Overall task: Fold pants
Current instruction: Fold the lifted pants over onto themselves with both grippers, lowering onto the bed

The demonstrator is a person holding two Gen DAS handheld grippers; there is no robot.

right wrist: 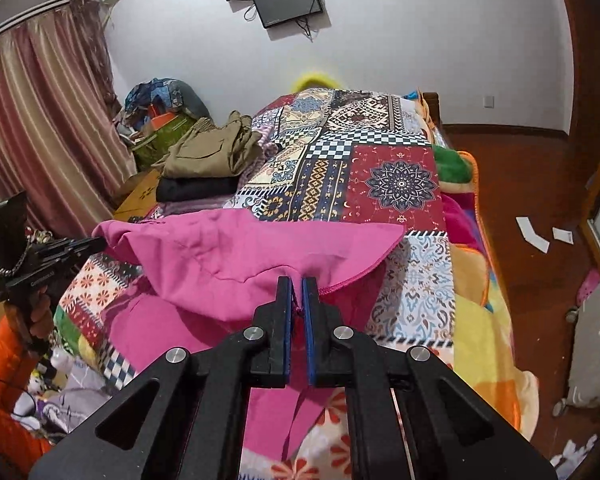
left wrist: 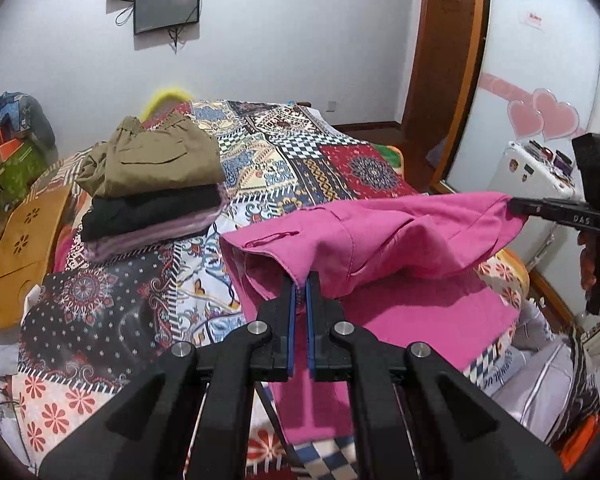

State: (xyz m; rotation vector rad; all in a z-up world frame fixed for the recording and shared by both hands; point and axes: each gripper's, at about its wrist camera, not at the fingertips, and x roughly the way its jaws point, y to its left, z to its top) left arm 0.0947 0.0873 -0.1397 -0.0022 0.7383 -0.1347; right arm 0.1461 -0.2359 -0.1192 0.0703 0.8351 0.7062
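Pink pants [left wrist: 380, 240] hang stretched between my two grippers above a patchwork bedspread [left wrist: 284, 160]. My left gripper [left wrist: 300, 280] is shut on the pants' near edge, with fabric pinched between its blue pads. In the same view my right gripper [left wrist: 514, 205] bites the far right corner of the cloth. In the right wrist view my right gripper [right wrist: 298, 282] is shut on a hem of the pink pants [right wrist: 228, 248], and my left gripper [right wrist: 100, 242] holds the left corner. The lower part of the pants drapes onto the bed.
A stack of folded clothes [left wrist: 152, 184], khaki on black on lilac, lies at the bed's left side. A wooden board [left wrist: 24, 248] leans left of it. A white case [left wrist: 528, 172] stands to the right. Curtains [right wrist: 32, 128] and bags [right wrist: 160, 108] are beyond the bed. Papers [right wrist: 532, 234] lie on the floor.
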